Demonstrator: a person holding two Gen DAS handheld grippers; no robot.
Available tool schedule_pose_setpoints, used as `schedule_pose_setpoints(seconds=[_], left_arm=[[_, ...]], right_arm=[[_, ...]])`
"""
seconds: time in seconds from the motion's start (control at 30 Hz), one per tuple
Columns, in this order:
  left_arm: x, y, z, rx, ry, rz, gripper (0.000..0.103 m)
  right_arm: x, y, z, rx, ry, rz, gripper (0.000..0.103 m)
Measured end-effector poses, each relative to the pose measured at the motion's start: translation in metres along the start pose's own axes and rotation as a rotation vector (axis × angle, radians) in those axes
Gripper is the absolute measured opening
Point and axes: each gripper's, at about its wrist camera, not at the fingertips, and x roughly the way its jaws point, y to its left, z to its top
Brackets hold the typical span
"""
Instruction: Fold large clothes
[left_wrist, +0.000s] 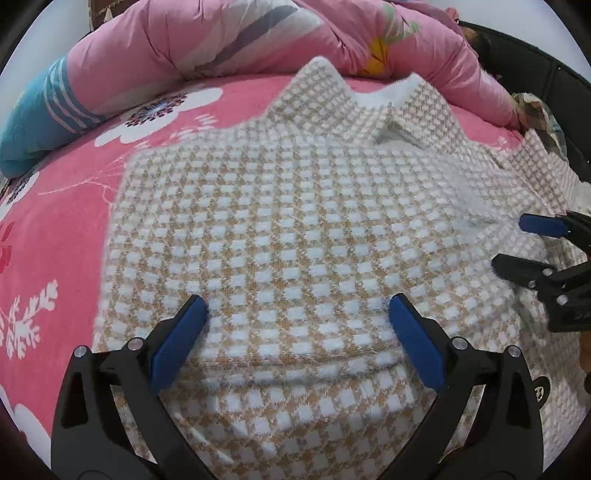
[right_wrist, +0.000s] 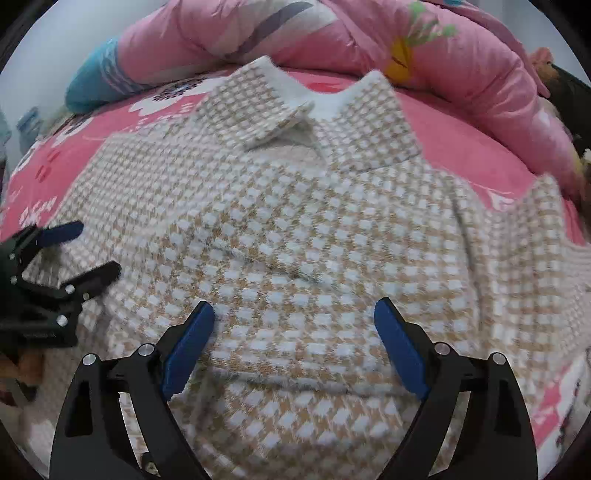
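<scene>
Fingers (left_wrist: 192, 317) (L (left_wrist: 299, 314) & R (right_wrist: 294, 314) grippers) spread wide over checked sweater (left_wrist: 280, 236), gripping nothing.

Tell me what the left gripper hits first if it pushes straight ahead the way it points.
Most likely the checked sweater: the open left gripper points down at its folded body, with nothing between. How near is unclear.

Under both tongs lies a fuzzy, thick-knit checked sweater (left_wrist: 280, 236), its nap soft and matt. The left gripper (left_wrist: 299, 321) and right gripper (right_wrist: 294, 325) look like matt black plastic with smooth blue pads and shiny metal rivets. Beyond them, a velvety pink sheet (left_wrist: 66, 221) and a faintly sheeny quilt (left_wrist: 155, 40).
</scene>
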Motion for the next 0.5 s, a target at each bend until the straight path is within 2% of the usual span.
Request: schedule_pose_setpoints(seconds=[0.07,0.13,0.23,0.33,0.4,0.5], left_arm=[[0.001,0.003,0.001,-0.009,0.019,-0.015,0.096],[0.001,0.002,0.001,0.0,0.019,-0.008,0.096],[0.009,0.006,0.003,0.002,0.024,-0.002,0.096],[0.006,0.007,0.007,-0.001,0.024,0.007,0.096],[0.0,0.008,0.012,-0.014,0.011,0.024,0.096],[-0.019,0.001,0.02,-0.011,-0.055,0.006,0.096]], right_arm=[[-0.014,-0.002,0.001,0.002,-0.038,0.014,0.086],[-0.02,-0.01,-0.001,0.012,-0.052,-0.023,0.086],[0.004,-0.023,-0.01,0.059,0.029,-0.024,0.087],[-0.004,-0.025,-0.013,0.051,0.017,-0.018,0.087],[-0.022,-0.028,-0.013,0.061,-0.011,-0.015,0.087],[-0.042,-0.032,-0.016,0.042,-0.047,-0.019,0.087]])
